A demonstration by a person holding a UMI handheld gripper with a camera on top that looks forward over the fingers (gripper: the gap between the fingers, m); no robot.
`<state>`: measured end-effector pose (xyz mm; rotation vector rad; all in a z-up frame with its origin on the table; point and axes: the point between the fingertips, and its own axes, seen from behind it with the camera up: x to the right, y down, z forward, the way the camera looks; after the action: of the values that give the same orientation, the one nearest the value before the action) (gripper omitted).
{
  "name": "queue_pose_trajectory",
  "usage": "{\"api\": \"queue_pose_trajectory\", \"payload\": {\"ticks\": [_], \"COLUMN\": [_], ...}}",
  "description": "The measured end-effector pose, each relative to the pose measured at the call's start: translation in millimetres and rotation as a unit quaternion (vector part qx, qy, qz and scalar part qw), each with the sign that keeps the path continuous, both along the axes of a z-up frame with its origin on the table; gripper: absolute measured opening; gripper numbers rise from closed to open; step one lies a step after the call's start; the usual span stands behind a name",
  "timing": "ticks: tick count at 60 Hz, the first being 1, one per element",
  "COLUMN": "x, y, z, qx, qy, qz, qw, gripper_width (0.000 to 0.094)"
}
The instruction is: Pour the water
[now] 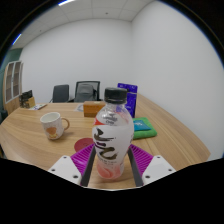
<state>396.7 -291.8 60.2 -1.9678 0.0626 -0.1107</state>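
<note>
Between the two fingers of the tongs [111, 172] stands a clear plastic bottle [112, 140] with a black cap and a white label with dark and red markings. Both purple pads press against its lower sides, so the tongs are clamped on the bottle, which stands upright; its contents look pinkish near the bottom.

Ahead of the tongs and to their left, a white mug [53, 124] with a handle sits on the pale wooden tabletop [30, 139], well apart from the bottle. Just beyond the bottle to the right lies a green flat item [143, 127]. A magenta object [83, 146] shows just left of the bottle, partly hidden behind it.

Farther beyond, at the far side of the tabletop, stand two dark office chairs [87, 92], an orange box [92, 107] and a blue upright box [128, 93]. White walls enclose the room.
</note>
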Motion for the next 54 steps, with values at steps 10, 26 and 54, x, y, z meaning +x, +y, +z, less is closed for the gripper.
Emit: {"api": "queue_pose_trajectory", "payload": {"ticks": [10, 26, 54], "x": [-2, -2, -15], "y": [9, 8, 85], "z": [0, 25, 175], "qx": [0.018, 0.013, -0.022], "qy": [0.010, -0.032, -0.521], "qz": [0.000, -0.012, -0.021], "qw": [1.000, 0.999, 0.853], "gripper_width": [0.0418, 0.0324, 0.0322]}}
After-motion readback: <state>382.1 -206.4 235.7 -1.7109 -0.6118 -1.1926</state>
